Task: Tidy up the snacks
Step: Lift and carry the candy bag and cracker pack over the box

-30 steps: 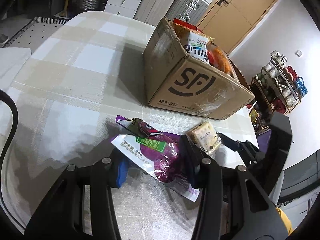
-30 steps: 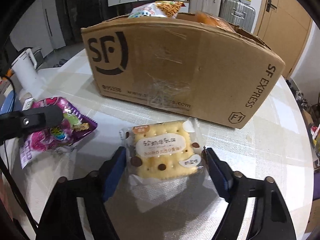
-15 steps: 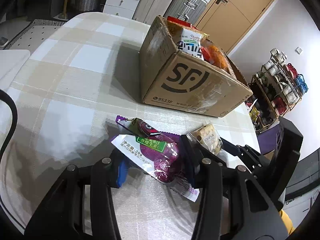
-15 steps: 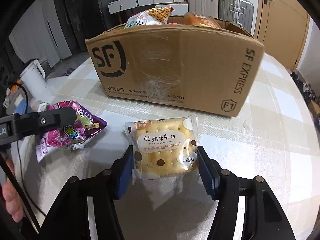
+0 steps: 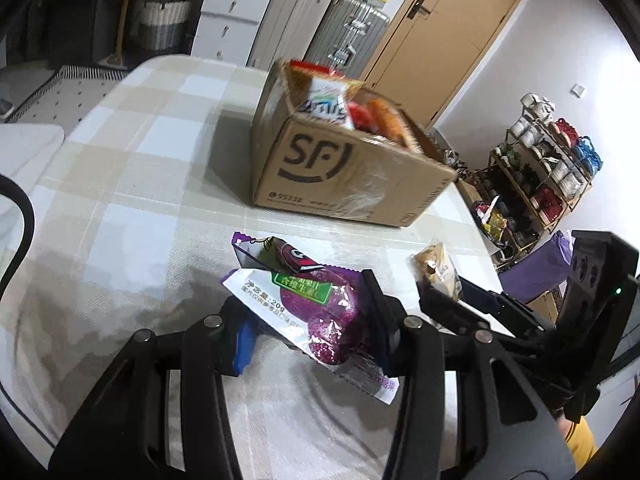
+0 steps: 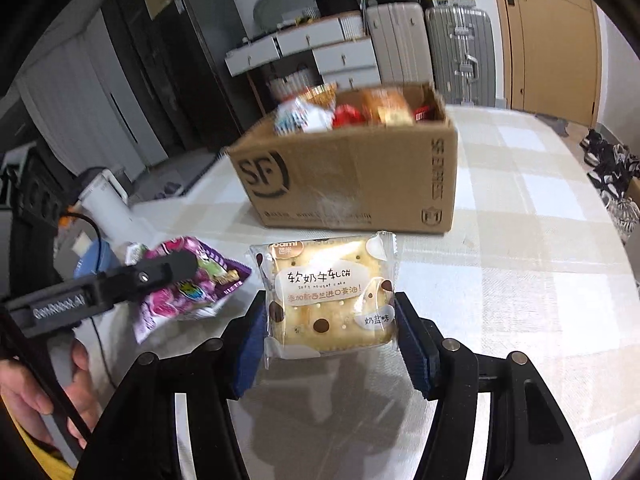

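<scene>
My left gripper (image 5: 308,336) is shut on a purple snack packet (image 5: 316,304) and holds it above the checked tablecloth. That packet also shows in the right wrist view (image 6: 180,284), with the left gripper (image 6: 160,276) on it. My right gripper (image 6: 332,340) is shut on a wrapped nougat cracker (image 6: 328,296), lifted off the table; it shows edge-on in the left wrist view (image 5: 438,272). An open cardboard SF box (image 5: 340,168) holding several snack packets stands ahead of both grippers, also in the right wrist view (image 6: 352,176).
The checked tablecloth (image 5: 132,168) covers a rounded table. A white kettle (image 6: 106,204) stands off the table's left side. Drawers and suitcases (image 6: 424,48) line the far wall, and a shelf rack (image 5: 544,168) stands to the right.
Both grippers have risen and drawn back from the box with their snacks. The right gripper has closed on the cracker and lifted it off the table.
</scene>
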### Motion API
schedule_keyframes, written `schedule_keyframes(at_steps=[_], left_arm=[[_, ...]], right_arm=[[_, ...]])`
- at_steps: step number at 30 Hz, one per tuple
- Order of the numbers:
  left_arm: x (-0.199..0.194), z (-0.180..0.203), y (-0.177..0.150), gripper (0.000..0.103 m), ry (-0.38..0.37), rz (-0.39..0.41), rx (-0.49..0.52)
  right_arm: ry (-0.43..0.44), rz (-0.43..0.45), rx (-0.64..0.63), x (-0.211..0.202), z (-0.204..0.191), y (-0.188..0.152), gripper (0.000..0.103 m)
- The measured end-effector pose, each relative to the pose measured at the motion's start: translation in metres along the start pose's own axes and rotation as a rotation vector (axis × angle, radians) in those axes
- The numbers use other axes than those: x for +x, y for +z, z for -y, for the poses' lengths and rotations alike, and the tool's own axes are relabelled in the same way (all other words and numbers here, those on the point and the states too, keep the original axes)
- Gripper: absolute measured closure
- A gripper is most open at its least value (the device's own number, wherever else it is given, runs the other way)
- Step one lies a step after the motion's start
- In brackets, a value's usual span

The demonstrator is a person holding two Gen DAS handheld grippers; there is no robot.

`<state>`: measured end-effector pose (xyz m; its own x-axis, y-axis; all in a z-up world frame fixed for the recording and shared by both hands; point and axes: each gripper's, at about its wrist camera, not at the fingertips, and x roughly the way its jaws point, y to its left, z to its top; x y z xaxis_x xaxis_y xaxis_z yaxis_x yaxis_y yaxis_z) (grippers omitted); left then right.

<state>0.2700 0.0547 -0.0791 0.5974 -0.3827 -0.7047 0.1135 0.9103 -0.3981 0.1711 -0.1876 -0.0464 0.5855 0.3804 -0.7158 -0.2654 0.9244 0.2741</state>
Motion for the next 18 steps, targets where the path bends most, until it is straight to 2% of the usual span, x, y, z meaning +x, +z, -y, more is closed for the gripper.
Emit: schedule_keyframes(at_steps=[6, 9, 13, 18], left_arm=[[-0.025, 0.017, 0.004, 0.06, -0.033, 0.039, 0.017], [-0.03, 0.021, 0.016, 0.06, -0.055, 0.048, 0.001], [-0.032, 0.029, 0.044, 0.06, -0.058, 0.064, -0.002], [-0.03, 0.044, 0.091, 0.06, -0.079, 0.074, 0.006]], right_arm=[[0.034, 0.087, 0.031, -0.04, 0.001, 0.001, 0.043], [0.036, 0.107, 0.051, -0.042, 0.001, 0.006, 0.043], [0.028, 0.109, 0.083, -0.046, 0.012, 0.018, 0.043], [0.027, 0.146, 0.101, -0.053, 0.024, 0.053, 0.043]])
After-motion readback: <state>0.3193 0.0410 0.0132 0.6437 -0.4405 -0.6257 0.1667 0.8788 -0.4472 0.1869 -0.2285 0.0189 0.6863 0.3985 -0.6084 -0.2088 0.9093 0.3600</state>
